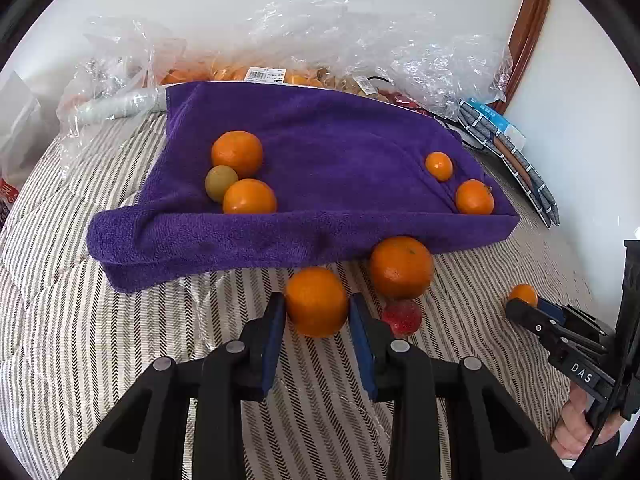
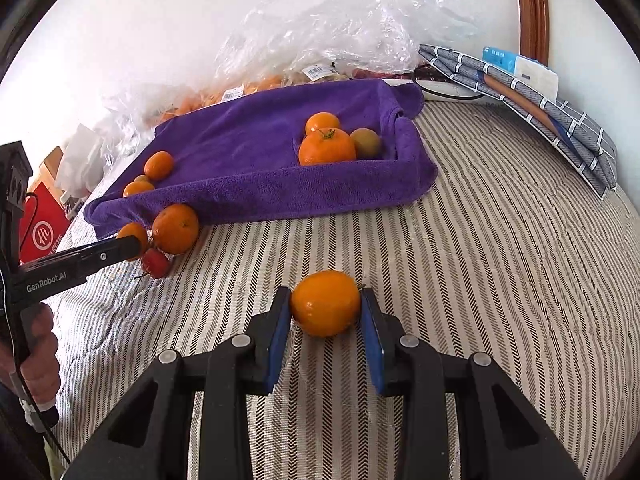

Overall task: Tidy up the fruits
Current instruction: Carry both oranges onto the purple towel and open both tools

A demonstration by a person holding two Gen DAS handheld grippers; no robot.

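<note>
A purple towel-lined tray (image 1: pixel 320 152) lies on the striped bed. It holds two oranges (image 1: pixel 237 153) and a green-brown fruit (image 1: pixel 220 183) on one side, two small oranges (image 1: pixel 474 197) on the other. My left gripper (image 1: pixel 317 312) has its pads against an orange (image 1: pixel 316 301) on the bed in front of the tray. Beside it lie a bigger orange (image 1: pixel 401 267) and a red fruit (image 1: pixel 402 317). My right gripper (image 2: pixel 325 308) has its pads against another orange (image 2: pixel 325 303) on the bed; it also shows in the left wrist view (image 1: pixel 524 304).
Clear plastic bags (image 1: pixel 360 40) with more fruit lie behind the tray along the white wall. Folded grey checked cloths (image 2: pixel 540 112) lie at the bed's far right. A red box (image 2: pixel 42 224) stands at the left. A wooden frame (image 2: pixel 532 8) runs up the wall.
</note>
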